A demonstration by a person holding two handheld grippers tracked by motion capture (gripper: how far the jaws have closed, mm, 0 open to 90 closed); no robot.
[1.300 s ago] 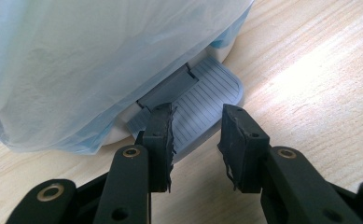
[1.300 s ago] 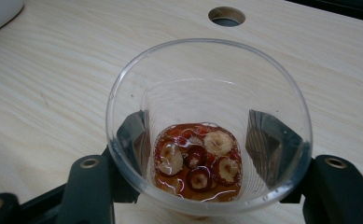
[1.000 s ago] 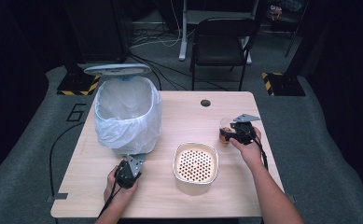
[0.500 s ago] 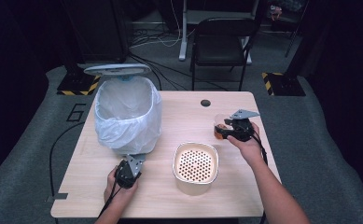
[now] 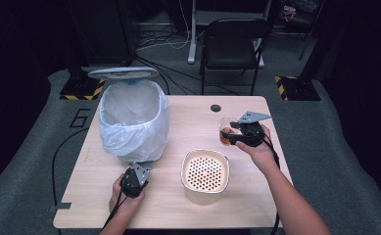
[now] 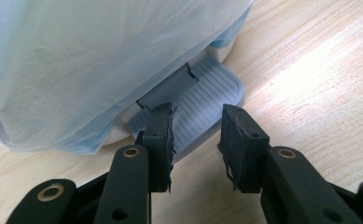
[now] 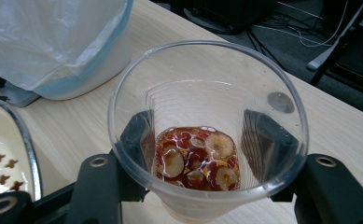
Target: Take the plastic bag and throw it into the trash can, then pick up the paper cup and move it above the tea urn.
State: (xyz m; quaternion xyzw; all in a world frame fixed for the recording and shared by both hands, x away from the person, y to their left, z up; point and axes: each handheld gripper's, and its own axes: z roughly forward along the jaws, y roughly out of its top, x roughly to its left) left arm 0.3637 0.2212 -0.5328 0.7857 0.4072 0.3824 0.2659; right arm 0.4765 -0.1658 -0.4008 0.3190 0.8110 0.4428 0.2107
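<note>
We hold a clear plastic cup (image 7: pixel 207 135) in our right gripper (image 5: pixel 237 133). Its 2 black jaws press on the cup from both sides, so the grip is tight on it. In the right gripper view we look down into the cup and see brown liquid with round fruit slices (image 7: pixel 195 158) at the bottom (we cannot tell what kind of fruit). In the high view the cup (image 5: pixel 226 131) is up off the wooden table (image 5: pixel 188 117), on its right side, just behind and to the right of the cream strainer bowl (image 5: pixel 205 175). That bowl has many small holes in its floor and stands near the front middle of the table.

Our left gripper (image 6: pixel 195 140) is low at the front left of the table. Its 2 jaws are apart with nothing between them. Their tips sit right at the grey ribbed foot pedal (image 6: pixel 202 100) of the trash bin (image 5: pixel 131 117). We cannot tell if they touch the pedal.

The bin stands on the back left part of the table. A white plastic bag (image 6: pixel 90 60) lines it and hangs over its sides. Its lid (image 5: pixel 123 73) stands open behind it.

A small dark round hole (image 5: pixel 215 107) sits in the table near the back edge.
</note>
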